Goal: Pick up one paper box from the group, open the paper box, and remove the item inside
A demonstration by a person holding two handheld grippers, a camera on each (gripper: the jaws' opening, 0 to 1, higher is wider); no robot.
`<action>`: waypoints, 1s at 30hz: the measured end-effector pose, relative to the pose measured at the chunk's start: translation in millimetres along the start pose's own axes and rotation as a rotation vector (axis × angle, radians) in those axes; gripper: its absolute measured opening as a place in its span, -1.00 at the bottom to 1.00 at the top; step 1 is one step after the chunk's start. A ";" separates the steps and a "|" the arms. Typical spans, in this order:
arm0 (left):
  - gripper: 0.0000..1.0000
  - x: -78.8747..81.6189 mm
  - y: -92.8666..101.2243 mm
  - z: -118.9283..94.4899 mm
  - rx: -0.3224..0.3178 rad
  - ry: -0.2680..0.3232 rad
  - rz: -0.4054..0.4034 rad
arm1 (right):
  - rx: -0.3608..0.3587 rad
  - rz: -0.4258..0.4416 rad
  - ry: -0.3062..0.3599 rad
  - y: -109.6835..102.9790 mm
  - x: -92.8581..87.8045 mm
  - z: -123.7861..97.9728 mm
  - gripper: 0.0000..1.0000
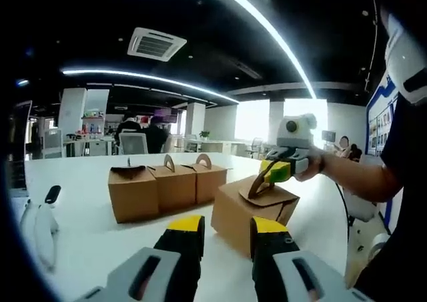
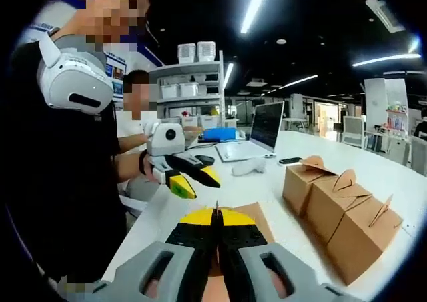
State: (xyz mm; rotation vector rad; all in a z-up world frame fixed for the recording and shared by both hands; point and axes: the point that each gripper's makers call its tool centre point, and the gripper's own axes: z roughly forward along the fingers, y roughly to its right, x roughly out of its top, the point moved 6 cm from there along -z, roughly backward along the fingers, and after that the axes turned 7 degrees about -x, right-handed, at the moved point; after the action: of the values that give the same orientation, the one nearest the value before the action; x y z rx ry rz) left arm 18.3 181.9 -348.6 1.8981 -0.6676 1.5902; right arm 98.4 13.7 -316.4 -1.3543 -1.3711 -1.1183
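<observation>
here, the light, crushable paper box is being pinched at its handle by the right tool; the left tool is being held released.

Single brown paper box on white table, pulled apart from the group, at 4 o'clock of it; arched top handle tab raised, lid flaps still folded. Three matching boxes in tight row, touching, upright, handles up; leftmost flaps slightly loose.
</observation>
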 end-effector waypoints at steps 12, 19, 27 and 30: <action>-0.41 -1.5 -1.1 3.3 -0.006 -0.002 -0.003 | 0.014 -0.021 -0.054 3.9 -8.7 1.2 -0.94; -0.41 3.1 1.8 7.2 -0.033 -0.005 0.007 | 0.032 -0.034 -0.094 5.7 -14.3 6.5 -0.94; -0.41 9.9 11.0 16.9 -0.107 -0.022 0.049 | 0.029 -0.046 -0.105 0.7 -13.3 6.9 -0.94; -0.37 16.3 11.1 22.9 -0.163 -0.029 0.094 | 0.026 -0.050 -0.105 -0.1 -12.6 7.2 -0.94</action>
State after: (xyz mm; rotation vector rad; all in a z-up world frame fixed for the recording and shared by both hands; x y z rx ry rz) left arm 29.5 157.7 -334.4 1.7968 -0.8828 1.5174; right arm 98.5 18.2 -330.3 -1.3833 -1.4978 -1.0706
